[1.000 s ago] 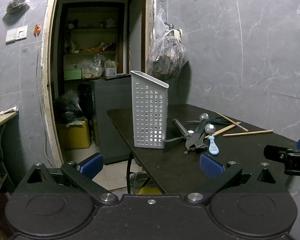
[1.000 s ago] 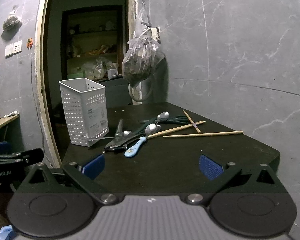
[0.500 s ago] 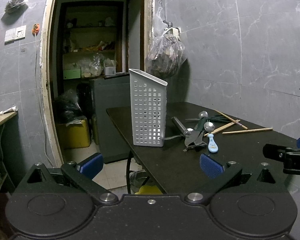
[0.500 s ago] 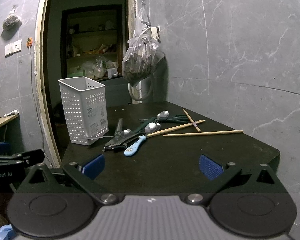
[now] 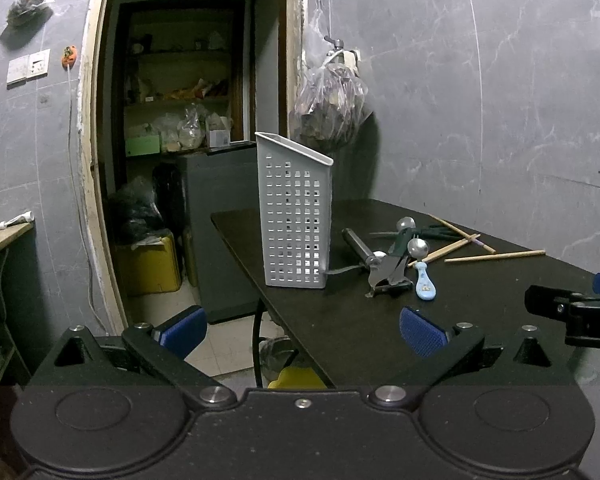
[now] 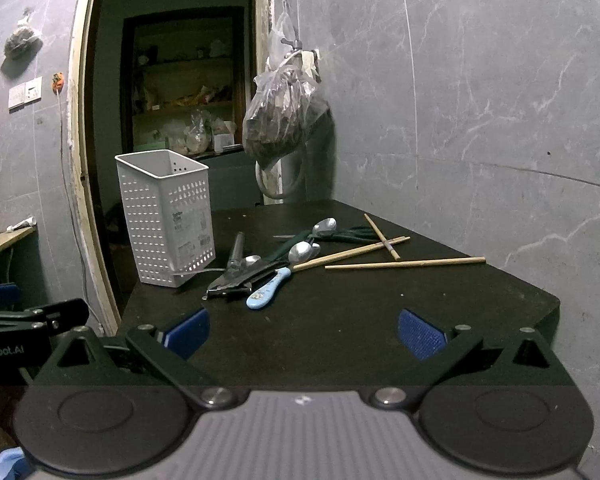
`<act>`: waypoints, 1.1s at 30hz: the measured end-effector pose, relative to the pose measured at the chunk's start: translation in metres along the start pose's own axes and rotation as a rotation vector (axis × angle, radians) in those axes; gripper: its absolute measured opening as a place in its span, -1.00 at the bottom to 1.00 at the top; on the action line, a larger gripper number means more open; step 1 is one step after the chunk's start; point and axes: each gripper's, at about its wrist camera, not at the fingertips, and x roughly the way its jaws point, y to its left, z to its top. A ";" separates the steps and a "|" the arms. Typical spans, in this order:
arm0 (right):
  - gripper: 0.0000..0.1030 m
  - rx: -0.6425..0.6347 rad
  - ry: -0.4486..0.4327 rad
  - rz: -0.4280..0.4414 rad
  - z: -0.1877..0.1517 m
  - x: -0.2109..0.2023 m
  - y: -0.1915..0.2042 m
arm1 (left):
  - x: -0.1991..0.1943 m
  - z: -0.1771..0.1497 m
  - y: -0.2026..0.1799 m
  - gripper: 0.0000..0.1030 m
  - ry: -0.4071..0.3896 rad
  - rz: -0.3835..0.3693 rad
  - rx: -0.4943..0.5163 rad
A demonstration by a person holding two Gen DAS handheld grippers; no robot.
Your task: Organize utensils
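Utensils [image 6: 284, 264] lie loose in a heap on the dark surface [image 6: 340, 320], just beside the white perforated holder [image 6: 168, 216], which stands upright near the surface's left edge. The heap includes metal spoons [image 6: 300, 251], a blue-handled spoon [image 6: 266, 290], a dark-handled metal tool [image 6: 234, 254] and several wooden chopsticks [image 6: 404, 264] spread toward the wall. From the right wrist view the holder's visible interior appears empty, so the sorting is judged not yet begun; every item remains to be placed. The left gripper [image 5: 302, 328] and right gripper [image 6: 304, 330] both hover short of the heap, fingers spread wide apart and grasping nothing.
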 end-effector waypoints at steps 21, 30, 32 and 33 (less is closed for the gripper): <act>1.00 -0.001 0.016 0.004 -0.002 0.007 -0.001 | 0.010 0.000 -0.003 0.99 0.051 -0.001 0.013; 1.00 0.009 0.023 0.017 0.000 0.019 -0.006 | 0.026 -0.001 -0.002 0.99 0.095 0.003 0.010; 1.00 0.012 0.021 0.020 0.001 0.022 -0.007 | 0.031 -0.001 -0.001 0.99 0.105 0.007 0.011; 1.00 0.013 0.021 0.021 0.002 0.024 -0.008 | 0.033 0.000 -0.001 0.99 0.107 0.007 0.011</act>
